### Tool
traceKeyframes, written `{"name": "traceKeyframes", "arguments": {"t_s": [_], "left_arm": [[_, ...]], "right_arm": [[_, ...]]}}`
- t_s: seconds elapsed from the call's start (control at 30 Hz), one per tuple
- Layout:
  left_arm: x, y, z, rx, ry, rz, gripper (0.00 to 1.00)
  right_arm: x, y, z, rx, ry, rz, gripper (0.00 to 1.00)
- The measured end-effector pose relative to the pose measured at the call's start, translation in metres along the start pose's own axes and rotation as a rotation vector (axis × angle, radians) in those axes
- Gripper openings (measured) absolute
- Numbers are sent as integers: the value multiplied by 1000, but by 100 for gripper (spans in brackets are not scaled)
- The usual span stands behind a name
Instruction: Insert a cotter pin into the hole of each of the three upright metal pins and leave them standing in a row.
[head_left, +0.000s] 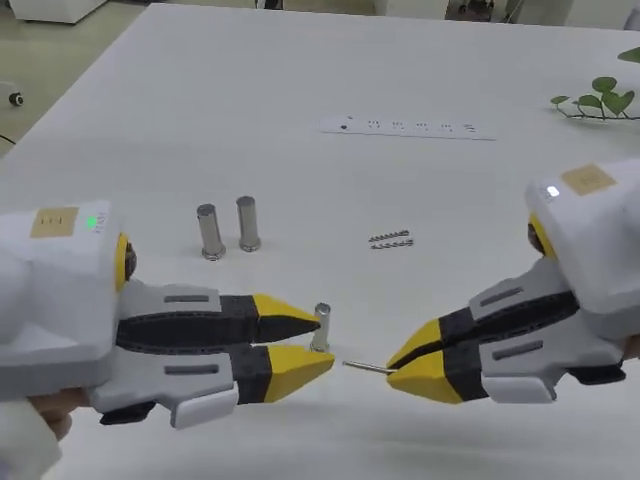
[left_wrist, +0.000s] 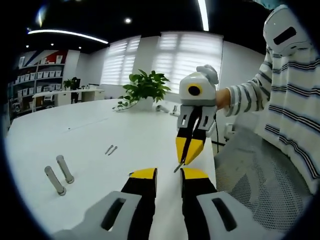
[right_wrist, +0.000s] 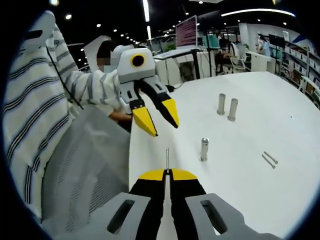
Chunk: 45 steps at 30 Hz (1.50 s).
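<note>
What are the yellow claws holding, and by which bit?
The right claw grips a thin cotter pin by one end; the rest pokes forward. The left claw is open and holds nothing.

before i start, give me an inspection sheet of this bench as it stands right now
surface: white table, smooth
job's things: two upright grey metal pins side by side; third upright metal pin standing alone, nearer the person; thin metal cotter pin held; two spare cotter pins lying flat
clutter: white power strip at the far side
grippers: left tool open, close to the third pin, gripping nothing; right tool shut on the cotter pin, which points toward the third pin
cables: nothing seen on the table
surroundings: green potted plant, window blinds, person's striped sleeve
</note>
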<state>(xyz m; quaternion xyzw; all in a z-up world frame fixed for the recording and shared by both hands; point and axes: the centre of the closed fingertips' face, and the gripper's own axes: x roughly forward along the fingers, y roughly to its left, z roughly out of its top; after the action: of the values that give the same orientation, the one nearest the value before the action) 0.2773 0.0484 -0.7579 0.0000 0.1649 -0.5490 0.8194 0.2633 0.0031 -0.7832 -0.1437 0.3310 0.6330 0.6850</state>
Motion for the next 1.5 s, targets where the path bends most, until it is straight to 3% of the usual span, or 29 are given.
{"name": "traceKeyframes", "arguments": {"t_s": [0.13, 0.3, 0.53, 0.83, 1.2, 1.5], "left_arm": [[3, 19, -8, -3, 19, 77, 22], [9, 38, -22, 4, 69, 131, 28], [21, 47, -34, -31, 82, 131, 28], [29, 54, -50, -66, 111, 125, 26], [35, 57, -54, -88, 111, 126, 17], [41, 57, -59, -82, 128, 131, 13]], "right_arm": [[-1, -19, -3, 40, 29, -64, 4], [-1, -34, -2, 60, 38, -105, 4], [2, -42, 0, 53, 33, -121, 4], [4, -41, 12, -21, -91, -101, 3], [6, -48, 24, 31, -249, -135, 3], [10, -53, 21, 82, -308, -153, 3]]}}
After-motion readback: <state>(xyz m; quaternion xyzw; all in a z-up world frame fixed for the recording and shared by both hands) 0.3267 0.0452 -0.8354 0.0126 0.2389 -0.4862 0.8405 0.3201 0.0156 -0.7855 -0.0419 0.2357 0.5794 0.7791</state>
